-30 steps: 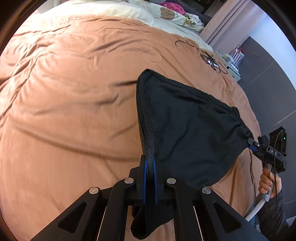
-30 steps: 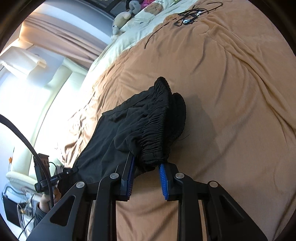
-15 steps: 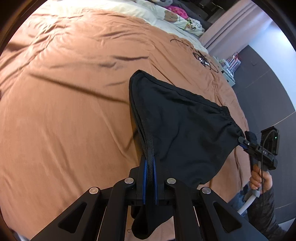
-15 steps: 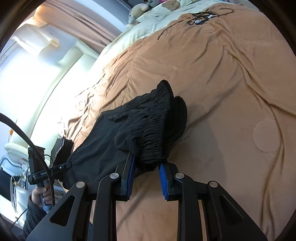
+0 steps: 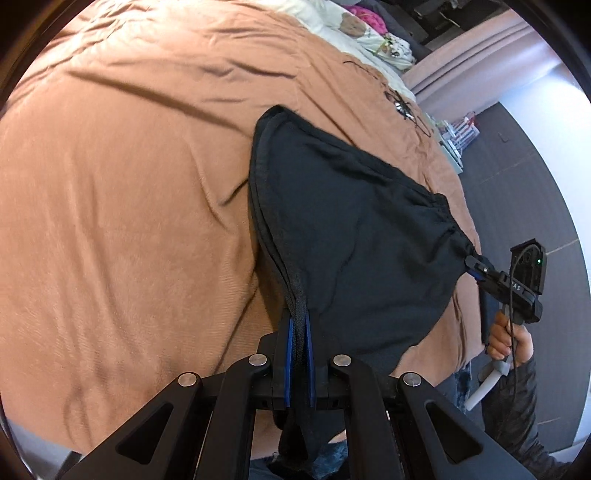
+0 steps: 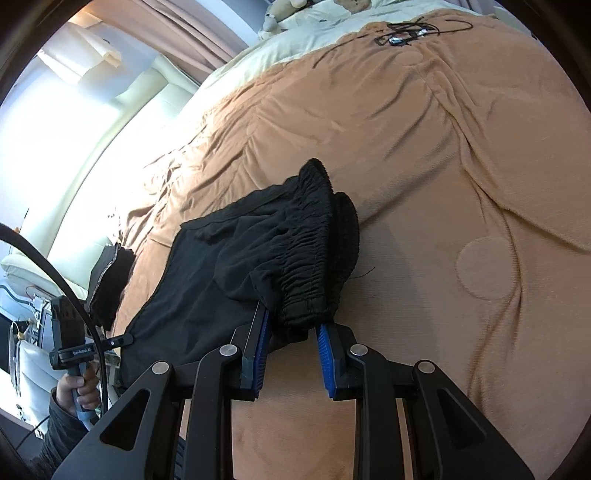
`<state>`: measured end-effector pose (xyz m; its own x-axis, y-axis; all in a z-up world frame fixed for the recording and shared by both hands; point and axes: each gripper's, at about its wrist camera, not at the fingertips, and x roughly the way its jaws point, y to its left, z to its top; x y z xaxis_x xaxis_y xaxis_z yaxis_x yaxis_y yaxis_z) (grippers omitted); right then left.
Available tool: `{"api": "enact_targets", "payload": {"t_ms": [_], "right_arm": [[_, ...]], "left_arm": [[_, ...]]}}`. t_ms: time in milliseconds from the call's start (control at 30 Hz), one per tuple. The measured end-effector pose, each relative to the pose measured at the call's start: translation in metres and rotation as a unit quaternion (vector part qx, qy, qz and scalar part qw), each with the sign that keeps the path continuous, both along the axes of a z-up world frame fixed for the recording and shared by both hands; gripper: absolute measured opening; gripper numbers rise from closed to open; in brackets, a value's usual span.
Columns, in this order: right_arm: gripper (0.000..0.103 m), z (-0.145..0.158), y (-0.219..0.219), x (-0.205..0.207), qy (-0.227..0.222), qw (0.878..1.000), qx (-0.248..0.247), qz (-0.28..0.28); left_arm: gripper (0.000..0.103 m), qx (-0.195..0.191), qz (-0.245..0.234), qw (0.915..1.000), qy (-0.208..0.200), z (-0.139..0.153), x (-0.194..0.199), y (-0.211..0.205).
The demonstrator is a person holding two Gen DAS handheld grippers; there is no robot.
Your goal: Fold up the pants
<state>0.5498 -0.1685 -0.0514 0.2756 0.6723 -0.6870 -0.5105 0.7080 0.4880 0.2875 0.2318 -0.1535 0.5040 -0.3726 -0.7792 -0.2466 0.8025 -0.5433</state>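
Observation:
The black pants (image 5: 354,243) hang stretched between my two grippers above the brown bed cover (image 5: 122,206). My left gripper (image 5: 298,332) is shut on the pants' hem edge, with cloth hanging below the blue pads. My right gripper (image 6: 293,332) is shut on the bunched elastic waistband (image 6: 310,258). The right gripper also shows at the right of the left wrist view (image 5: 480,267), pinching the waistband. The left gripper shows at the lower left of the right wrist view (image 6: 122,338), holding the hem end. The pants (image 6: 207,291) sag between them.
The brown cover (image 6: 443,184) fills most of both views. A tangle of black cable (image 6: 406,33) lies near the cream pillows (image 6: 332,22) at the head. The bed's edge and dark floor (image 5: 535,184) lie to the right in the left wrist view.
Both grippers have drawn back toward the bed's foot edge with the pants still held. The cloth stays stretched between them. Neither grip has changed.

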Motion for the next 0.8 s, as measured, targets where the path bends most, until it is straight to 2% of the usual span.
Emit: {"api": "enact_targets", "payload": {"t_ms": [133, 267, 300, 400, 500, 533, 633, 667, 800], "right_arm": [[0.025, -0.011, 0.004, 0.002, 0.018, 1.000, -0.016, -0.012], [0.052, -0.025, 0.004, 0.000, 0.032, 0.997, -0.054, -0.038], [0.055, -0.025, 0.003, -0.002, 0.030, 0.997, -0.057, -0.042], [0.056, -0.014, -0.002, -0.013, 0.016, 0.997, -0.055, -0.056], [0.056, 0.006, -0.007, -0.026, -0.018, 0.995, -0.061, -0.073], [0.056, 0.011, -0.009, -0.031, -0.025, 0.995, -0.057, -0.073], [0.056, 0.031, -0.002, -0.047, -0.059, 0.995, -0.049, -0.060], [0.056, 0.036, 0.003, -0.052, -0.067, 0.995, -0.049, -0.052], [0.056, 0.041, 0.027, -0.063, -0.082, 0.995, -0.057, -0.020]], "left_arm": [[0.006, -0.010, 0.014, 0.9998, 0.012, -0.021, 0.005, 0.010], [0.006, -0.020, 0.021, 0.9994, 0.020, -0.035, 0.003, 0.014], [0.006, -0.025, 0.021, 0.9993, 0.021, -0.038, 0.004, 0.015], [0.007, -0.040, 0.020, 0.9988, 0.022, -0.041, 0.004, 0.017], [0.008, -0.063, 0.028, 0.9975, 0.017, -0.041, -0.001, 0.022], [0.014, -0.067, 0.029, 0.9973, 0.014, -0.040, -0.003, 0.023], [0.044, -0.083, 0.041, 0.9957, 0.004, -0.040, -0.013, 0.027], [0.048, -0.094, 0.043, 0.9946, -0.003, -0.042, -0.017, 0.028], [0.048, -0.106, 0.050, 0.9931, -0.007, -0.042, -0.026, 0.024]]}}
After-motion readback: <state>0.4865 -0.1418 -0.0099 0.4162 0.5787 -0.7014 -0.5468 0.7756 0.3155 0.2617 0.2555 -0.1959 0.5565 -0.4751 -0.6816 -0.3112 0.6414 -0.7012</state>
